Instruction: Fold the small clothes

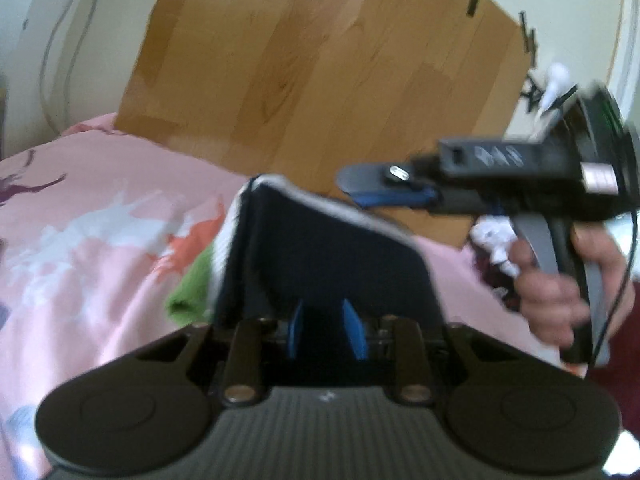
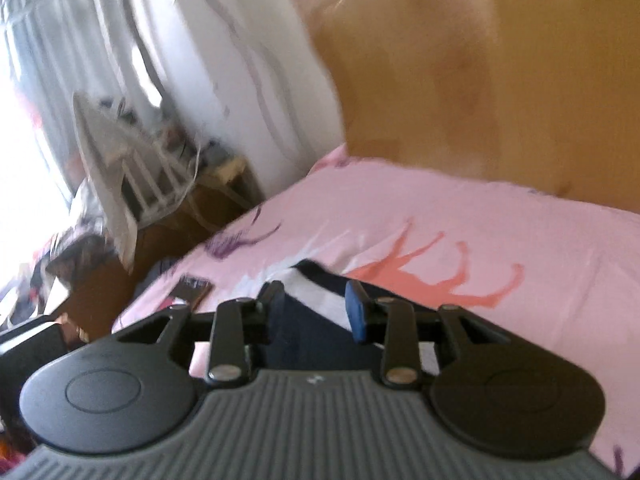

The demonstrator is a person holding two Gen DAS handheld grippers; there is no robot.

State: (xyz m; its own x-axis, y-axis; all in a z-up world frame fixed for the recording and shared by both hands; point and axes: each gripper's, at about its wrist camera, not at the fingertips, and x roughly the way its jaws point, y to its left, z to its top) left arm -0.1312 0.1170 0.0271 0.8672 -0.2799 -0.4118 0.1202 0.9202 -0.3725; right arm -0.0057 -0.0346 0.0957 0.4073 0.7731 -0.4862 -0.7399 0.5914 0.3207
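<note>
A small dark navy garment with a white edge (image 1: pixel 320 248) stands up in front of my left gripper (image 1: pixel 326 330), whose blue pads are close together with the dark cloth between them. A green piece of clothing (image 1: pixel 188 288) lies under its left side. My right gripper (image 1: pixel 384 194) shows in the left wrist view, held in a hand above the garment's far right edge, fingers apart and empty. In the right wrist view the navy and white garment (image 2: pixel 308 308) lies on the pink bedcover (image 2: pixel 480 232) below the open right gripper (image 2: pixel 316 306).
A wooden headboard panel (image 1: pixel 320 72) stands behind the bed. A dark flat object (image 2: pixel 194 286) lies on the cover near the bed's left edge. A cluttered bedside table (image 2: pixel 192 184) with white racks stands by the window. Crumpled clothes (image 1: pixel 496 248) lie at the right.
</note>
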